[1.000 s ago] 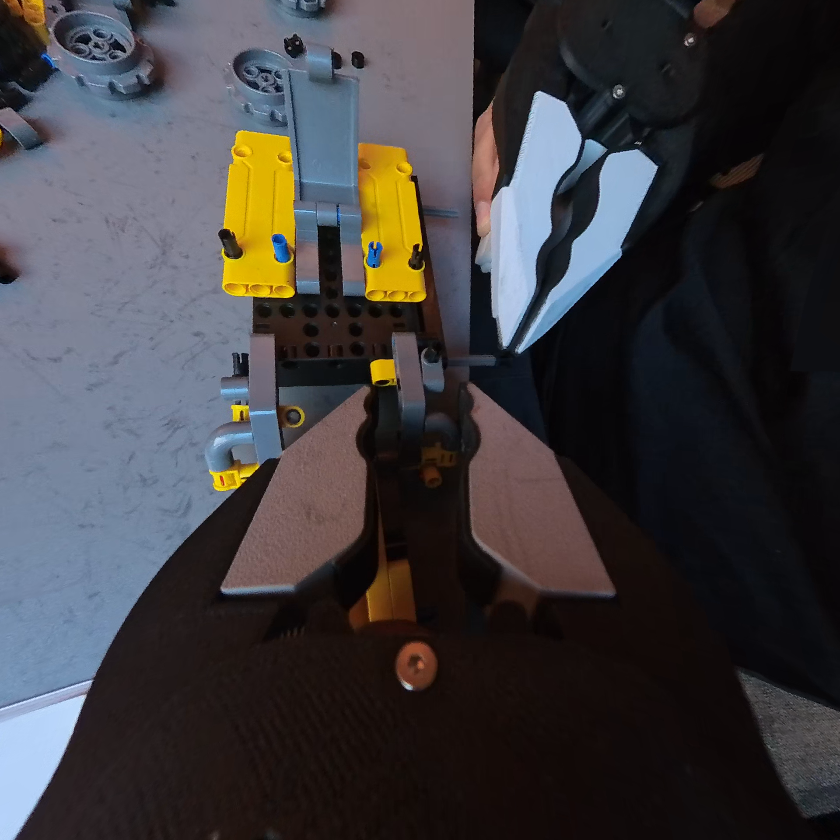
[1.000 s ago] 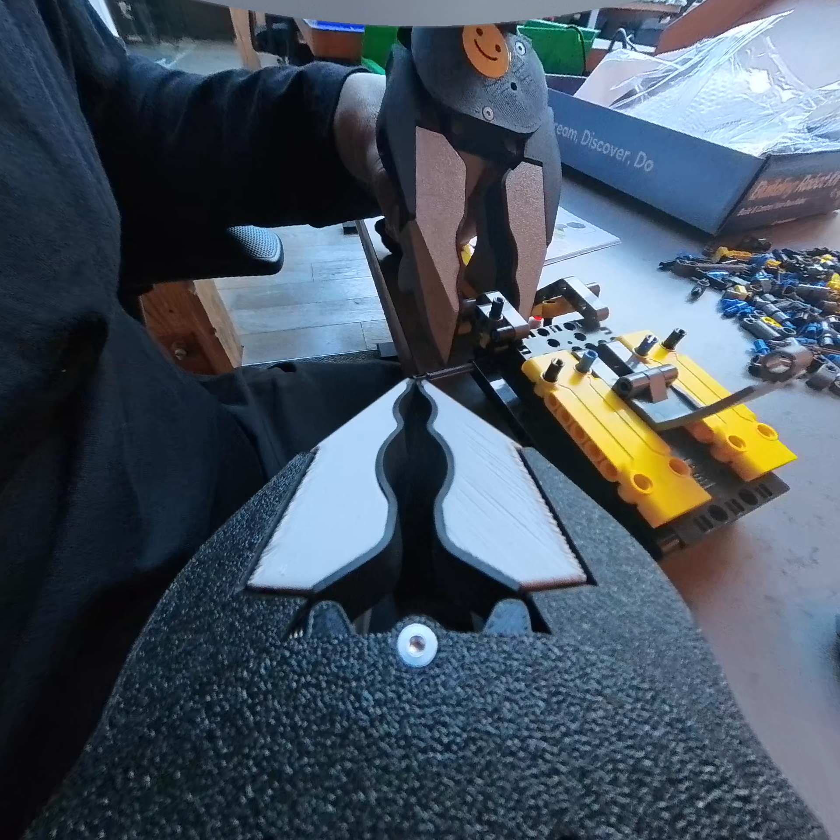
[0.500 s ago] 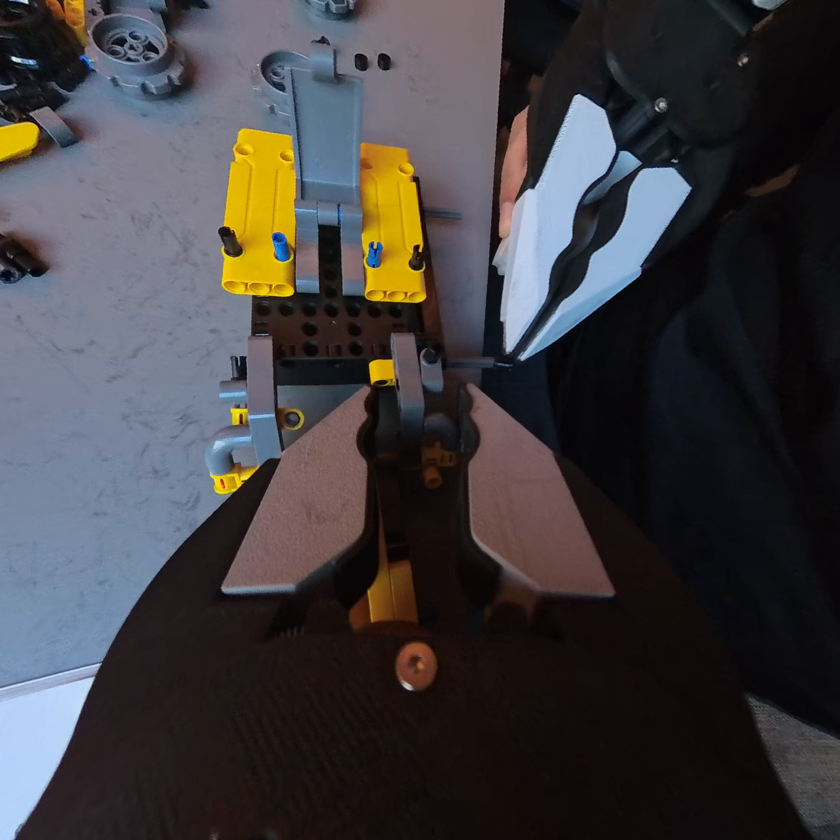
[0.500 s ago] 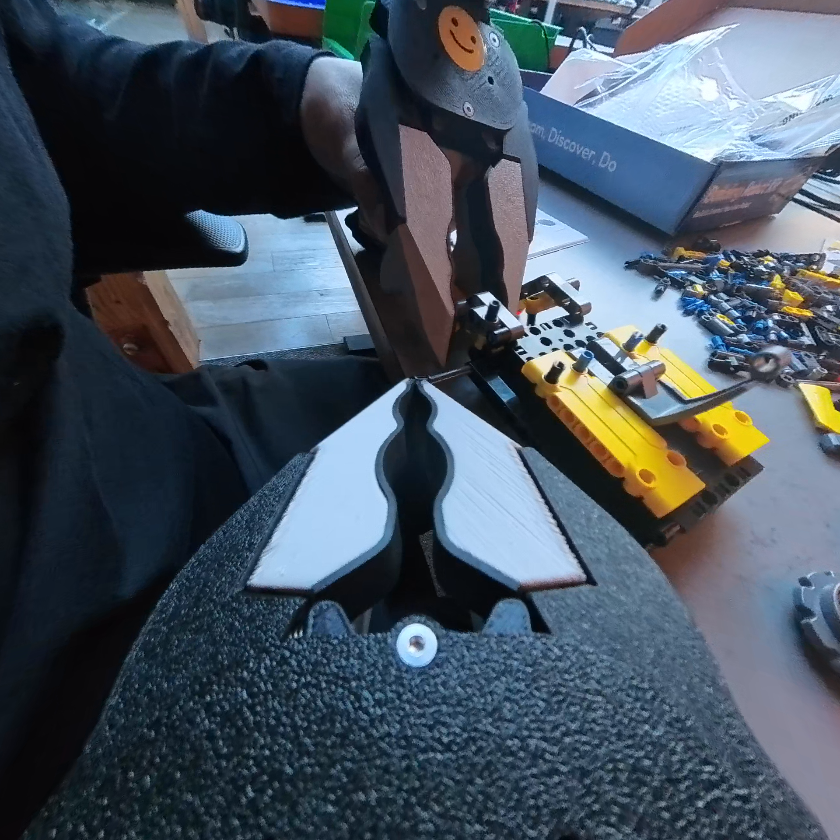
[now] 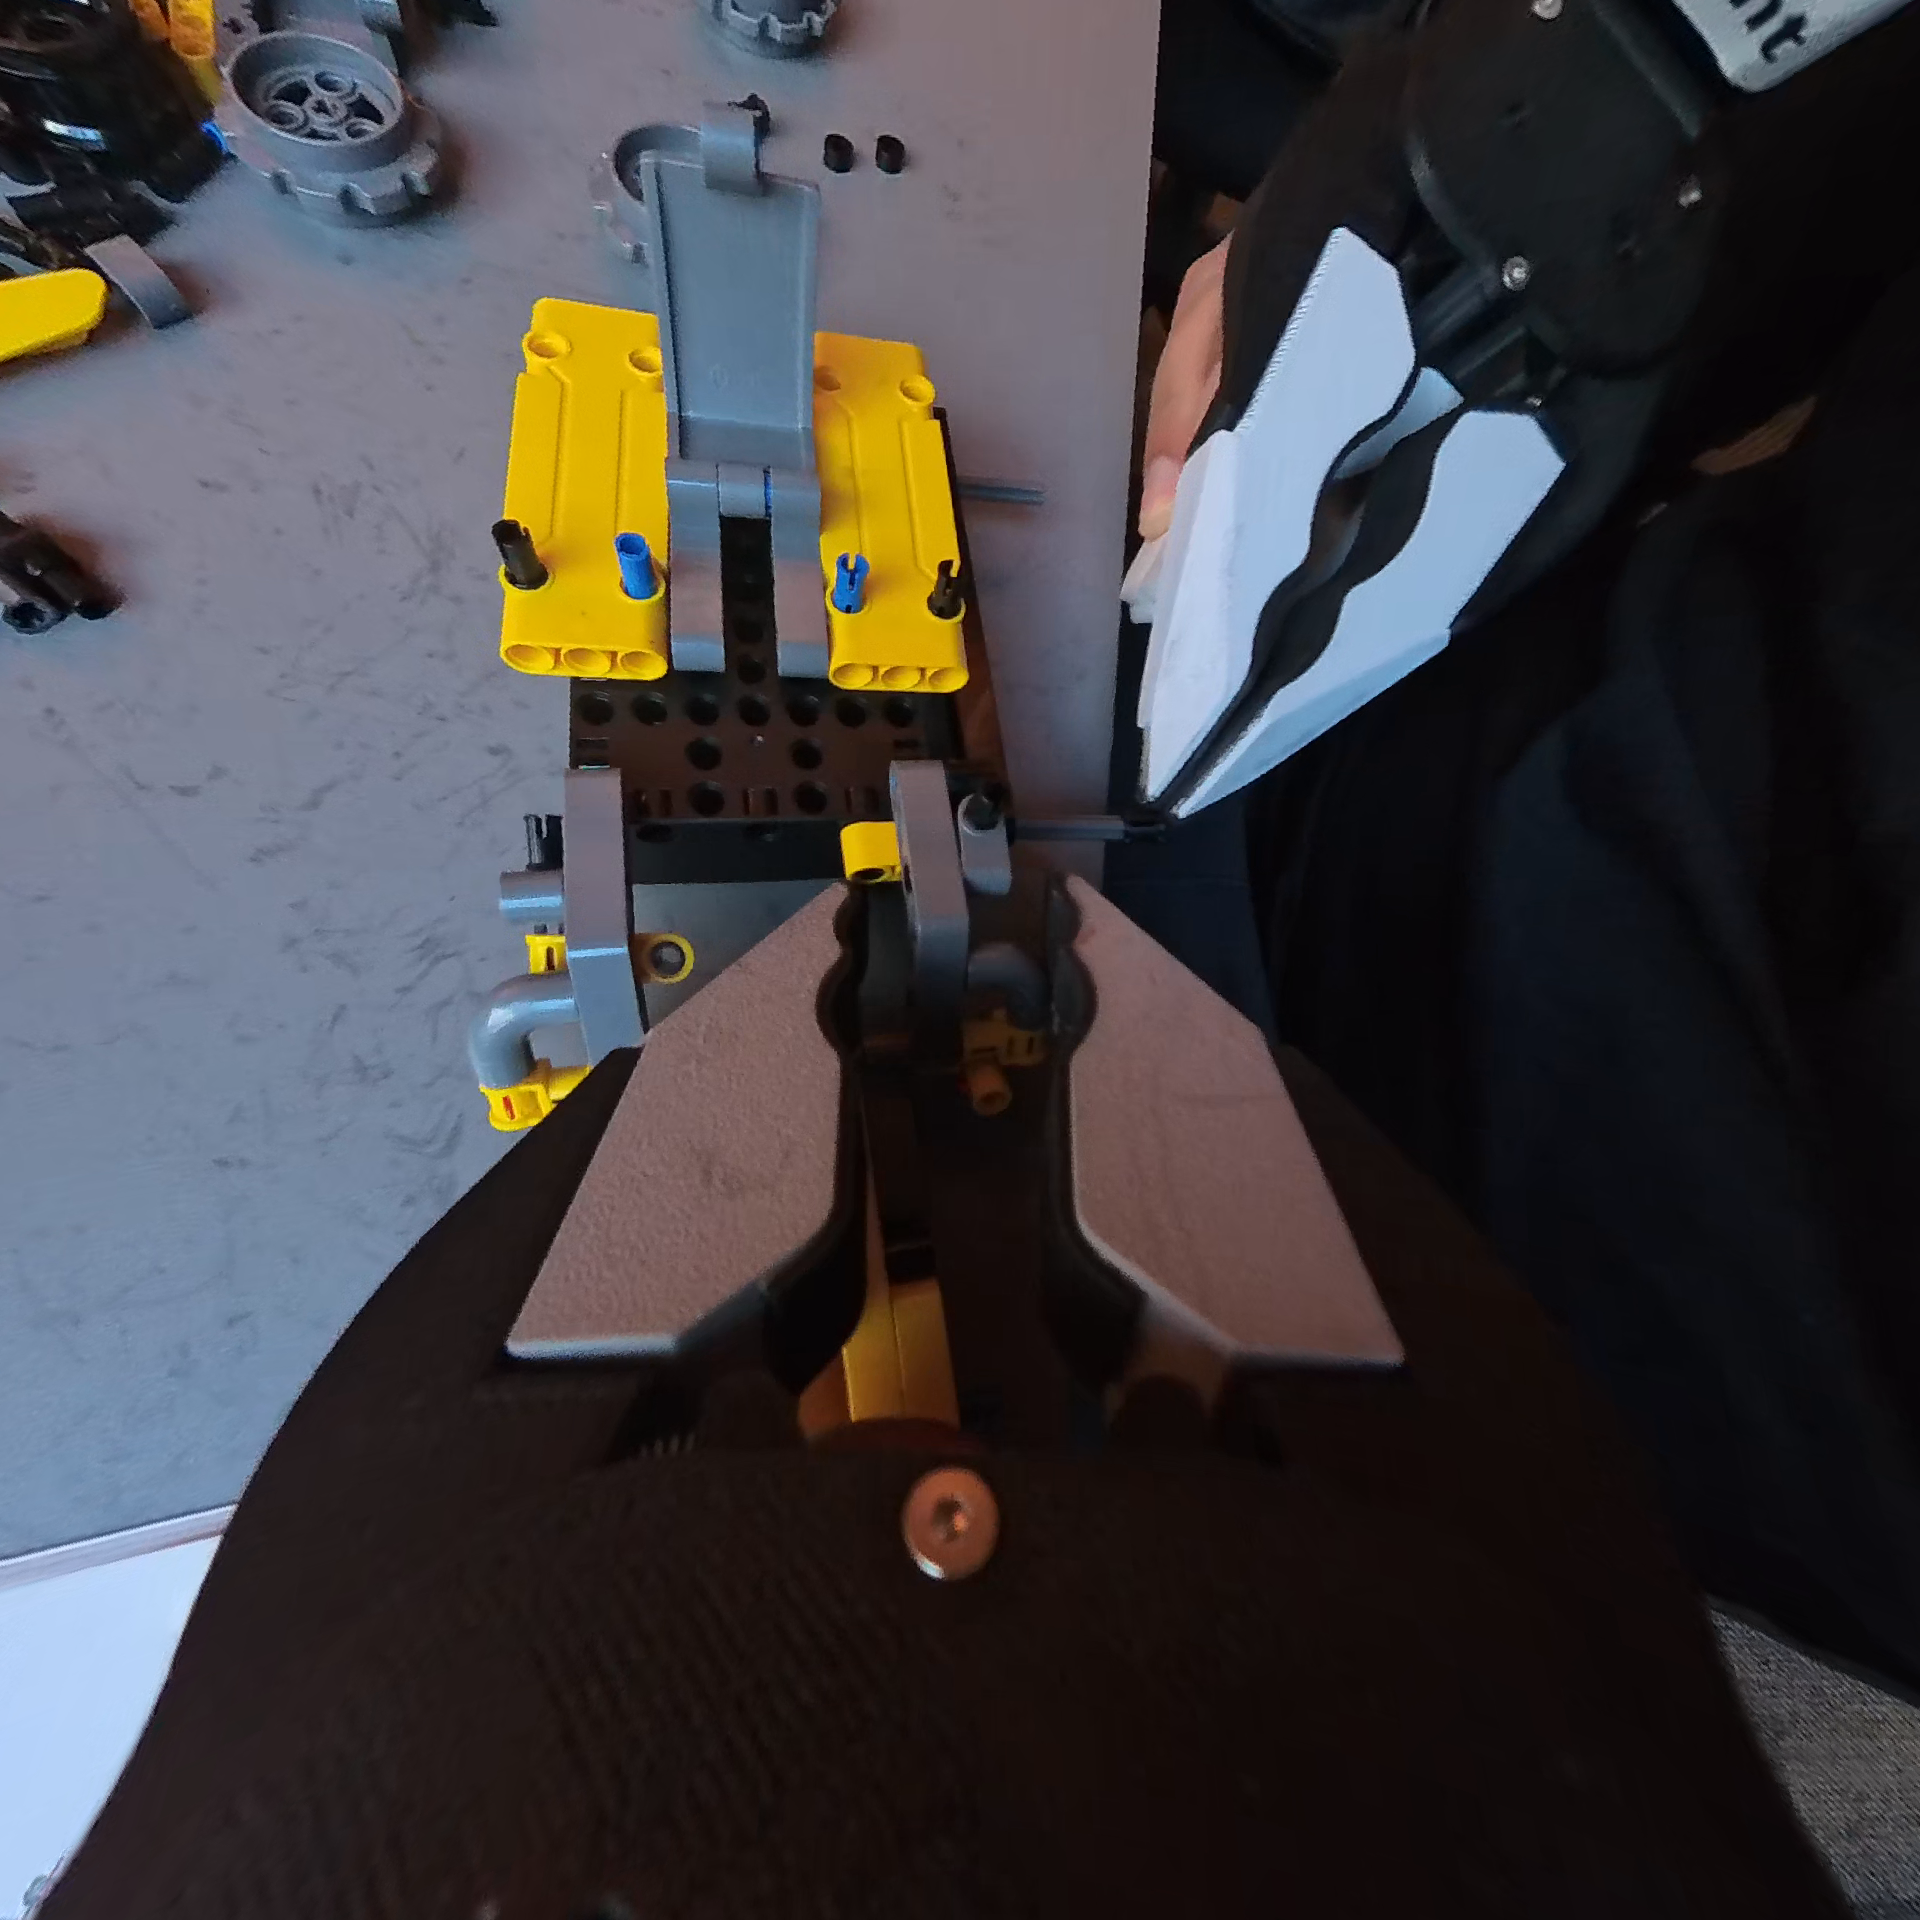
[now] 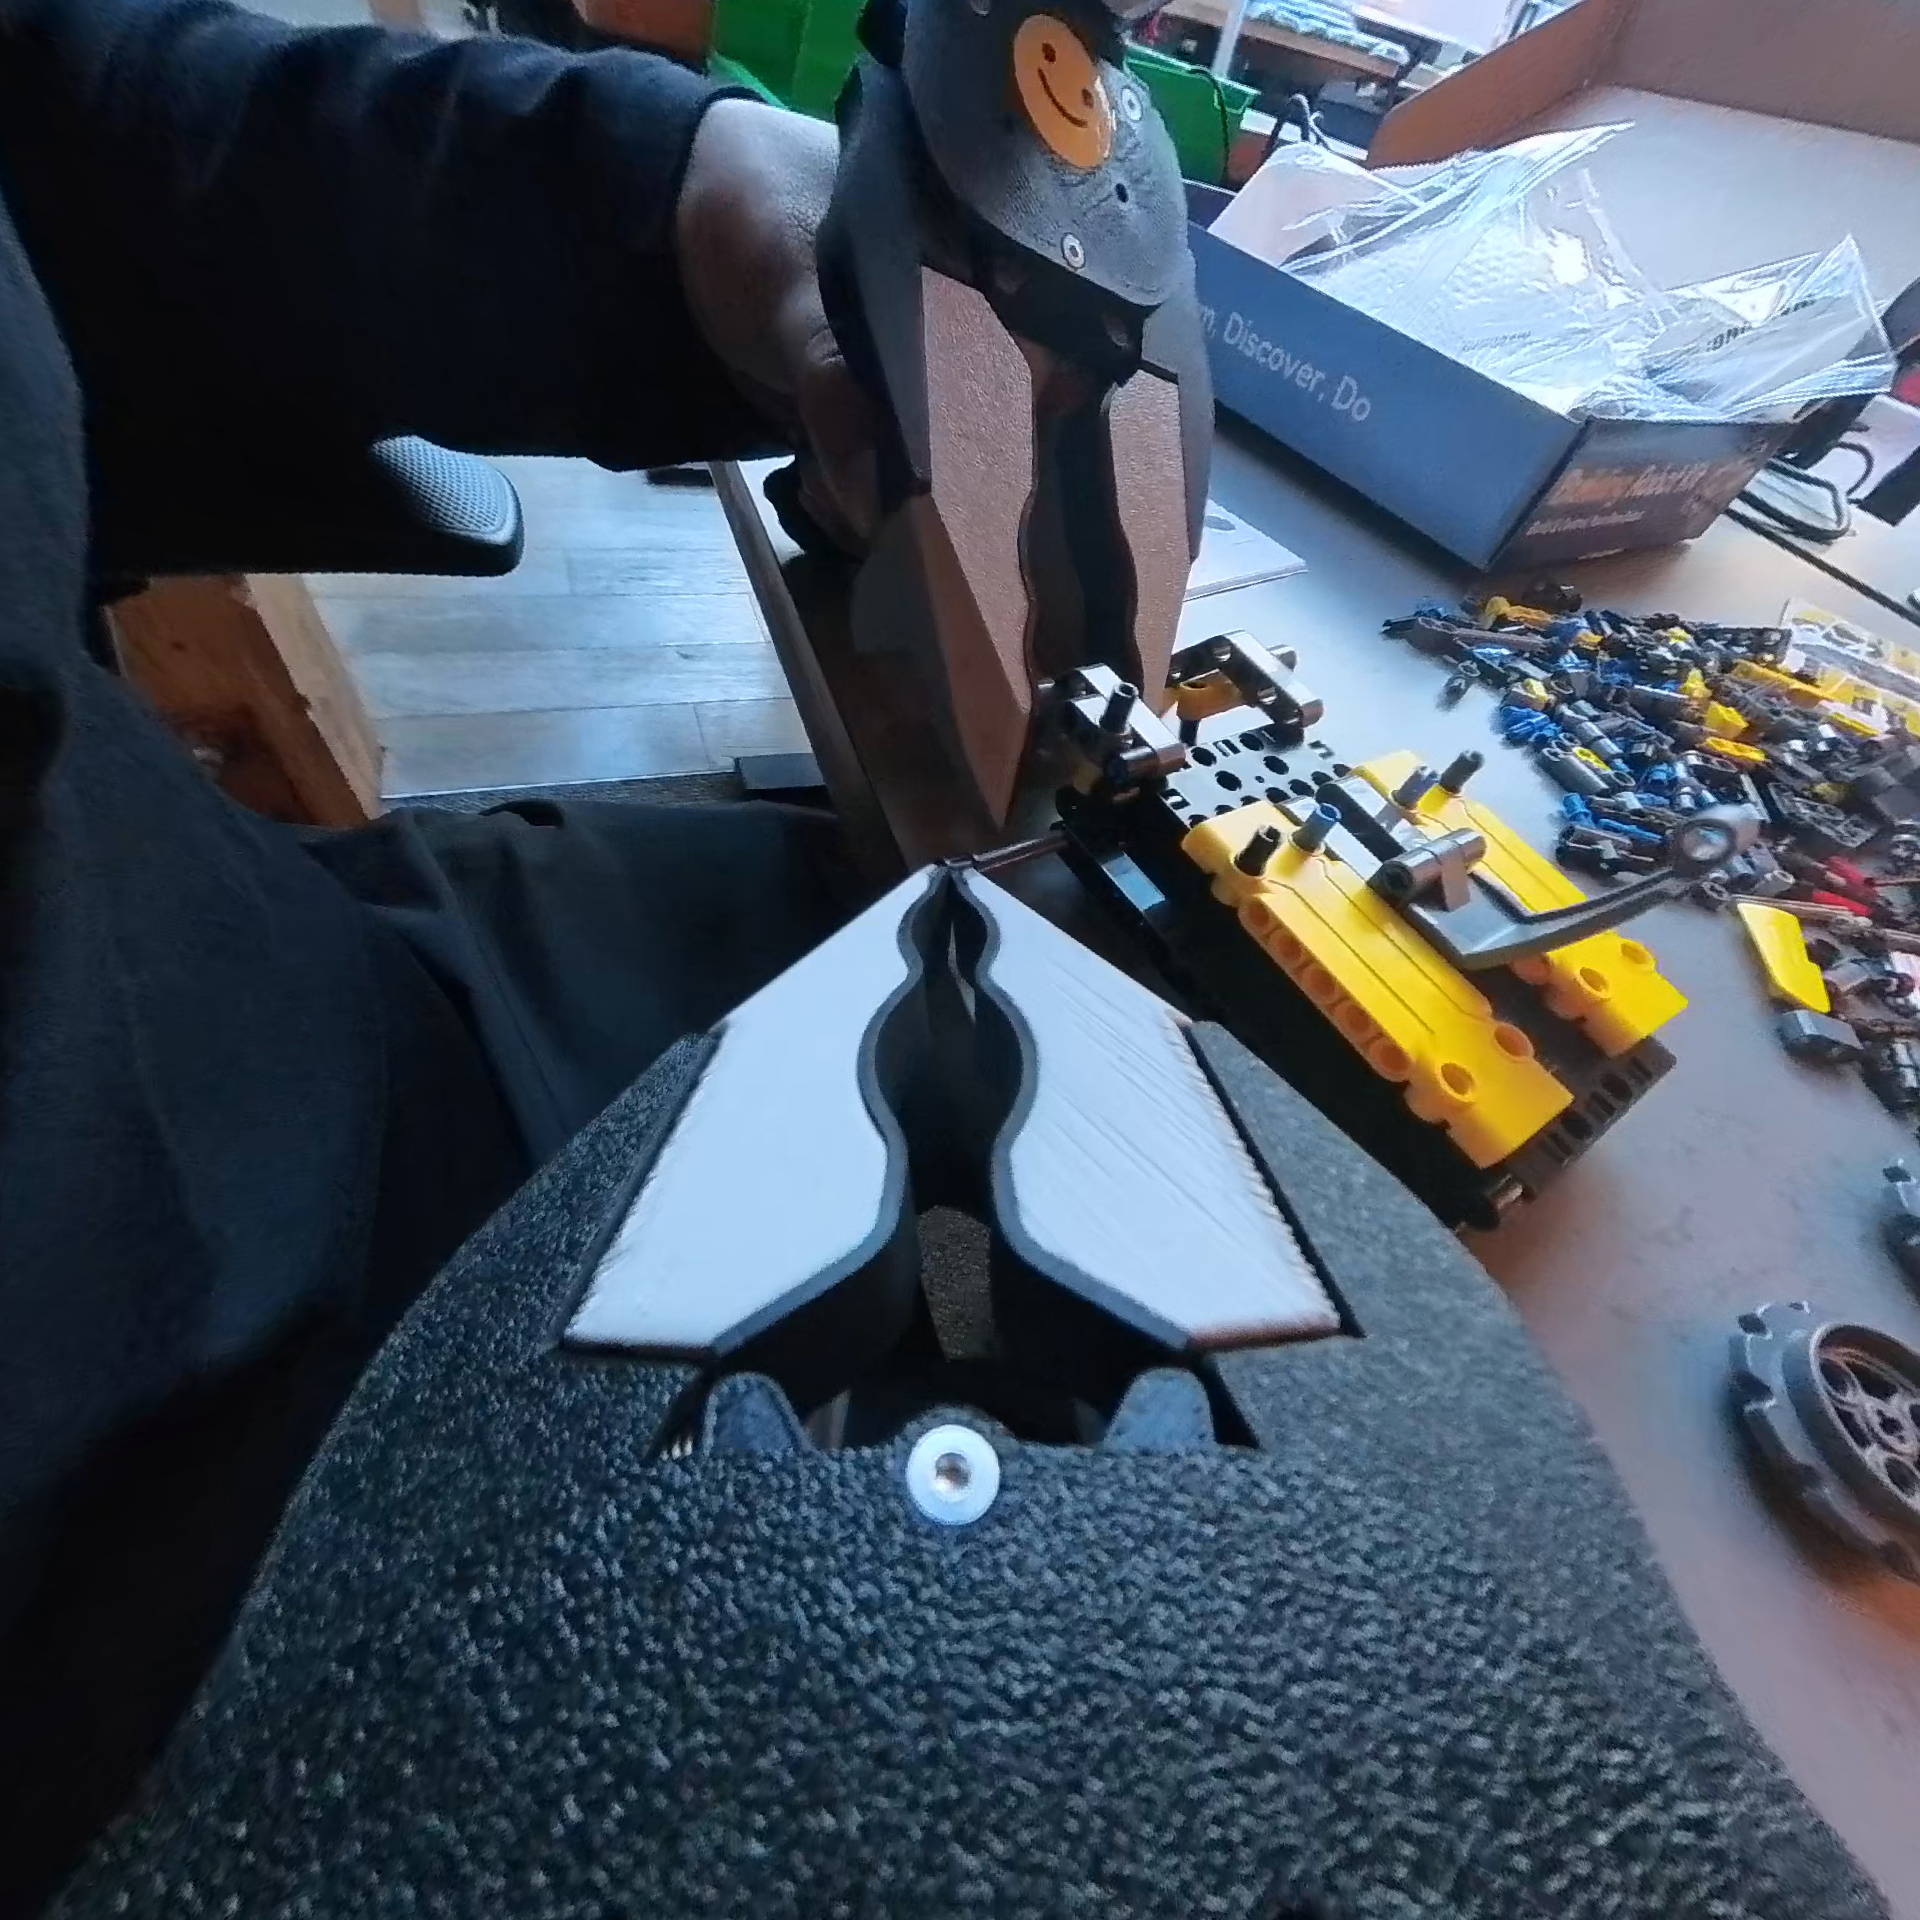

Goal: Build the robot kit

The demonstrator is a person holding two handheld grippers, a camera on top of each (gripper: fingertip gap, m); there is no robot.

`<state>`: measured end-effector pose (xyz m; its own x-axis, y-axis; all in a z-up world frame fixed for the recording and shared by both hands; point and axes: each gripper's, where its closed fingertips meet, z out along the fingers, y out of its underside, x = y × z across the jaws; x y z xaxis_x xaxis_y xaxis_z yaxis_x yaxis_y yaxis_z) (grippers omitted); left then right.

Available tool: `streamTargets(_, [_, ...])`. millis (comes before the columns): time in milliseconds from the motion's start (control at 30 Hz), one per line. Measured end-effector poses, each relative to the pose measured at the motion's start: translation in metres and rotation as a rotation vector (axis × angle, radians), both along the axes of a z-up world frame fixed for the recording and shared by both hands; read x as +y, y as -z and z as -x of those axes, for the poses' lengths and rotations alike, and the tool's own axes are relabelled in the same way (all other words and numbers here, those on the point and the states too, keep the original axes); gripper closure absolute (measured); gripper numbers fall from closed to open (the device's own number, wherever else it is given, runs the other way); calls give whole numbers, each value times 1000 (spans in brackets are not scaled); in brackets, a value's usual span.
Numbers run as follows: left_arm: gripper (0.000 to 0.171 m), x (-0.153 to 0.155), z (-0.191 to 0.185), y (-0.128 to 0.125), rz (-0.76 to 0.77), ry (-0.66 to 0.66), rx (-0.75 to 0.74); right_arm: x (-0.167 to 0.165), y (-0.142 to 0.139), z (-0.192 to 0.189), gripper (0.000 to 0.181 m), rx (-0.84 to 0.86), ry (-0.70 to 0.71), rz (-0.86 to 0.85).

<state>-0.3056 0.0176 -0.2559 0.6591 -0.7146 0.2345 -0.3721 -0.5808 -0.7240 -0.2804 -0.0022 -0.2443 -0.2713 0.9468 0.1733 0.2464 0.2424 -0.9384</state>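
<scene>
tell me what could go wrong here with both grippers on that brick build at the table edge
1. The right gripper pinches only the tip of the thin black axle, so it may slip out or bend.
2. The brick model sits at the table edge; a sideways tug could drag it off.
3. The left gripper clamps just one grey upright beam, which might pop loose.

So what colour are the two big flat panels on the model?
Yellow panels, clearest in the left wrist view.
</scene>
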Motion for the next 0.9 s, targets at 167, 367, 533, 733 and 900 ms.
streamTargets(167, [142, 2, 2, 0, 5, -5, 1, 2, 0, 2, 181, 6, 18, -58])
streamTargets(367, [142, 4, 3, 0, 12, -27, -5, 5, 0, 4, 181, 21, 61, -133])
streamTargets(533, [142, 5, 6, -1, 22, -42, -18, 7, -1, 5, 181, 20, 89, -179])
streamTargets(733, [143, 6, 7, 0, 30, -50, -10, 11, 2, 7, 181, 10, 130, -276])
streamTargets(900, [144, 7, 8, -1, 30, -54, -22, 14, 1, 8, 181, 22, 153, -291])
